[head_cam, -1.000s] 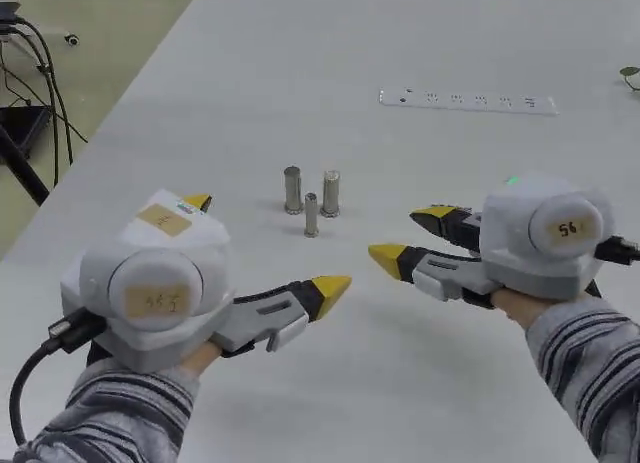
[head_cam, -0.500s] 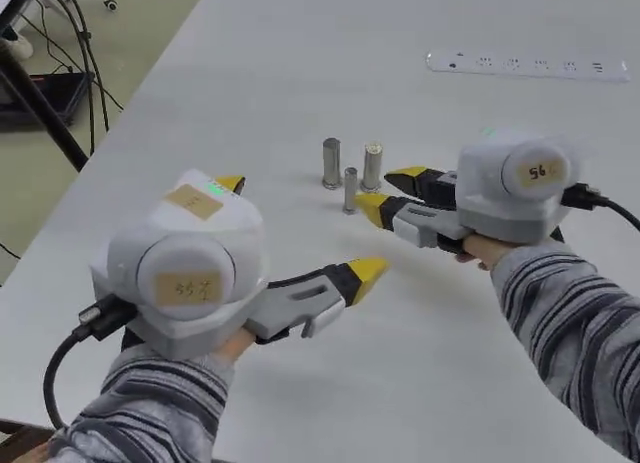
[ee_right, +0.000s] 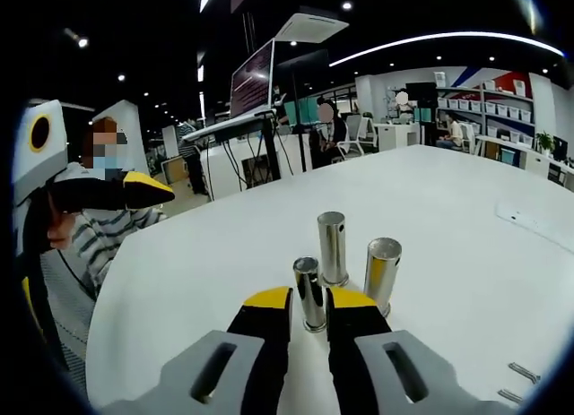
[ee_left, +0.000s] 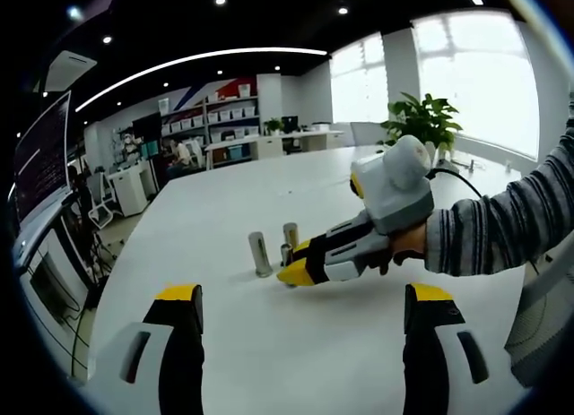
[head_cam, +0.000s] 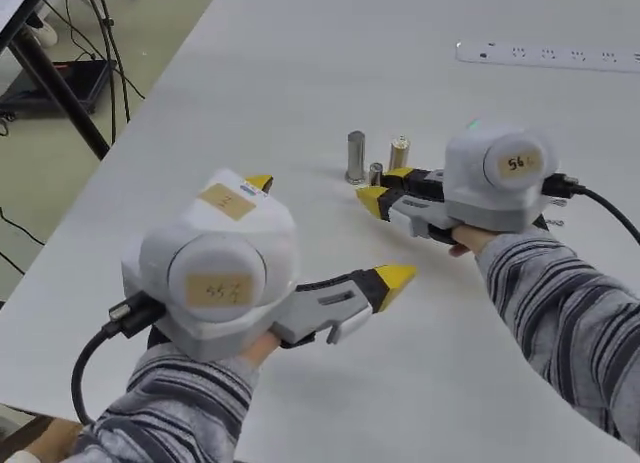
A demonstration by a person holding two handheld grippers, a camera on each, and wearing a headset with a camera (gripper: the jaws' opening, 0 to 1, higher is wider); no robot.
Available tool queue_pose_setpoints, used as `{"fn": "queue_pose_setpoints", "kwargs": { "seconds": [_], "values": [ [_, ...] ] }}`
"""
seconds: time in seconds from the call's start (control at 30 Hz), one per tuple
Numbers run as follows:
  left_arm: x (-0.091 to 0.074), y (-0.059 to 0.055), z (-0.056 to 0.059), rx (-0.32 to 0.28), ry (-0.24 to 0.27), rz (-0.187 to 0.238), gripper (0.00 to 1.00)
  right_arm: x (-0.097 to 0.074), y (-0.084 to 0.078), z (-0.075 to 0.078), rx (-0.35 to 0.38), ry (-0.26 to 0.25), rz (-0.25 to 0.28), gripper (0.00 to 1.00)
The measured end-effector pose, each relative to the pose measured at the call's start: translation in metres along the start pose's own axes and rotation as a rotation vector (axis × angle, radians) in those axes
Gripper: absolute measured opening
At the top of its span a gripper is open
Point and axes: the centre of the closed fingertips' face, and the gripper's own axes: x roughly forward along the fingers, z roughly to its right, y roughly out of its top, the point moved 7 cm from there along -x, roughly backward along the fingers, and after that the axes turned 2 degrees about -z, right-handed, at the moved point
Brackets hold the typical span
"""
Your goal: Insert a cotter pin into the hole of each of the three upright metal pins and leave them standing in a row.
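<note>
1. Pointing at three upright metal pins, the right gripper (head_cam: 385,186) sits low over the white bench (head_cam: 300,63), held by a hand in a striped sleeve (head_cam: 560,303).
2. Its yellow-tipped fingers are narrow. In the right gripper view the short pin (ee_right: 309,294) stands right at their tips, in line with the gap between them. Whether the fingers pinch it cannot be told.
3. The tall pin (ee_right: 332,246) stands just behind the short pin, and the third pin (ee_right: 383,272) stands just to the right. Together the three form a tight triangle near the middle of the bench.
4. The left gripper (head_cam: 326,230) is held nearer the person, well apart from the pins. Its fingers are spread wide and hold nothing.
5. In the left gripper view, the right gripper comes in from the right with its tips at the foot of the pins.
6. A black cable (head_cam: 600,208) trails from the back of the right gripper.
7. A white power strip (head_cam: 545,55) lies flat on the far side of the bench, well beyond the pins.
8. Two small thin pieces (ee_right: 518,370) lie on the bench to the right of the right gripper's fingers. They are too small to identify.
</note>
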Motion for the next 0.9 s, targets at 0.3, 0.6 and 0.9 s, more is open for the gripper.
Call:
{"fn": "queue_pose_setpoints", "kwargs": {
  "seconds": [0.3, 0.6, 0.9],
  "values": [
    [0.001, -0.002, 0.002, 0.008, -0.008, -0.012, 0.92, 0.002, -0.002, 0.001, 0.002, -0.006, -0.008, 0.06],
    [0.001, 0.001, 0.003, 0.004, -0.011, -0.013, 0.91, -0.005, 0.000, -0.005, -0.042, -0.037, -0.019, 0.05],
    [-0.002, 0.001, 0.005, 0.017, -0.009, -0.018, 0.91, -0.026, -0.003, -0.008, -0.083, -0.069, -0.026, 0.04]
  ]
}}
